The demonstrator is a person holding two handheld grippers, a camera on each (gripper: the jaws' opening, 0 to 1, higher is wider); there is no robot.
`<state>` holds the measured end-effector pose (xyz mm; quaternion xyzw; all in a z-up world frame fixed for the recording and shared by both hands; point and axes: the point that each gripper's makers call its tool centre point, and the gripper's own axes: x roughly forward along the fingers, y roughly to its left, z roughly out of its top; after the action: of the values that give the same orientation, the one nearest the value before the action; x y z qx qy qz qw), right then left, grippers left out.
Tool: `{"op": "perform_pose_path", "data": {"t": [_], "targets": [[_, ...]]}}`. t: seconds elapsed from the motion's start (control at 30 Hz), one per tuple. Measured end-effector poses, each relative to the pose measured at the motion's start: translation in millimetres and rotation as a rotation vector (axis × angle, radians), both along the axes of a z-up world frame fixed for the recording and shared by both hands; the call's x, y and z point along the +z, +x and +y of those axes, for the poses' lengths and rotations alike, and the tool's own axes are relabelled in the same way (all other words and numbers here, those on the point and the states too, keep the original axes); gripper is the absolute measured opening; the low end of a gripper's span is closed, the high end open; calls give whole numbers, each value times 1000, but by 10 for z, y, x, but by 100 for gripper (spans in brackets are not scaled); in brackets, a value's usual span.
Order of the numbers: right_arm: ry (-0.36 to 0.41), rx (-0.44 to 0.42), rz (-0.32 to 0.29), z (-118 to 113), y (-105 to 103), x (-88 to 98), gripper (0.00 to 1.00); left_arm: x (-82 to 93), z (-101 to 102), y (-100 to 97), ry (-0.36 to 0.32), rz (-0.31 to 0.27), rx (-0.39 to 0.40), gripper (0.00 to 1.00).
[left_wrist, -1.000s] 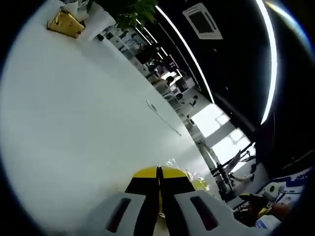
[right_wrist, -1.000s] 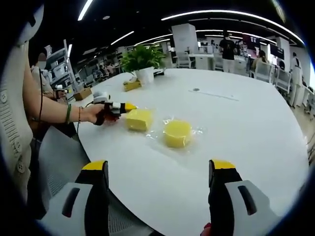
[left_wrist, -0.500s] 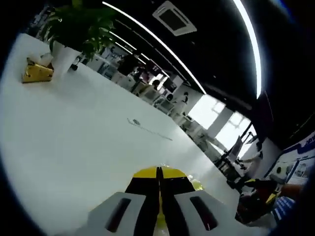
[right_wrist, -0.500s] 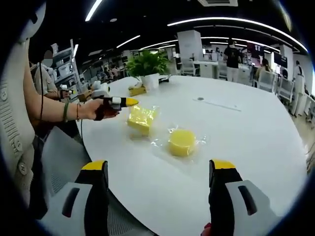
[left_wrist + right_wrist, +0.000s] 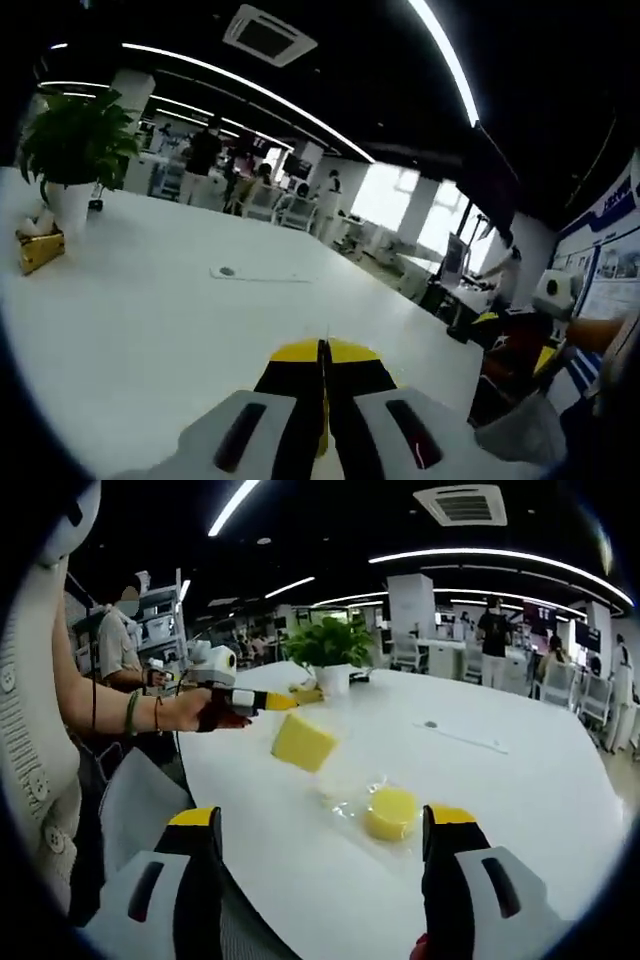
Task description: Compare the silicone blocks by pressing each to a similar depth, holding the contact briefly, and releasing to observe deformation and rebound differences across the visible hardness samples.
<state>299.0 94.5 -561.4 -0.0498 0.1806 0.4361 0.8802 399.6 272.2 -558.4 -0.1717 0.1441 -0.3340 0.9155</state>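
On the white table (image 5: 520, 810) a round yellow silicone block (image 5: 390, 813) lies in crumpled clear wrap. A square yellow block (image 5: 303, 742) hangs tilted in the air, just under the tip of my left gripper (image 5: 285, 702), which a hand holds from the left. In the left gripper view the left gripper (image 5: 322, 352) has its jaws pressed together, and the block is hidden below them. The hold on the clear wrap is hard to make out. My right gripper (image 5: 323, 820) is open, well short of the round block, with nothing between its jaws.
A potted plant (image 5: 335, 650) and a gold box (image 5: 38, 250) stand at the table's far side. A thin strip (image 5: 465, 738) lies on the tabletop. The person's arm and sleeve (image 5: 40, 710) fill the left. The table's near edge (image 5: 250, 880) curves below the right gripper.
The left gripper has risen and carried the square block up off the table. The left gripper view has swung level. The right gripper stays open.
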Motion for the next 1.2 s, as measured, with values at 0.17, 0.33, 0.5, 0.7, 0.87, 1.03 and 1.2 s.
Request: {"op": "perform_pose_path", "data": {"t": [0.17,0.33,0.5,0.7,0.87,1.03,1.2], "targets": [[42,58,-38,134,22,200,73,286,-115,-166,20,-41,-51,0],[18,123,-81,236,88,332,73,587,-224,-248,107,-114,-118,0],[-13,191,-163,291,215,547,74,899,-300,-265,215,-220,-175,0],[-53,245,-218,355,423,817,76,1115,-462,-306,251,-272,-266,0],[-107,300,-228,449,550,881,76,1194,-550,-317,246,-284,-325,0],[-168,360,-207,555,598,766,76,1167,-641,-355,260,-289,-399,0],[-199,412,-190,700,587,704,75,1104,-734,-394,297,-310,-449,0]]}}
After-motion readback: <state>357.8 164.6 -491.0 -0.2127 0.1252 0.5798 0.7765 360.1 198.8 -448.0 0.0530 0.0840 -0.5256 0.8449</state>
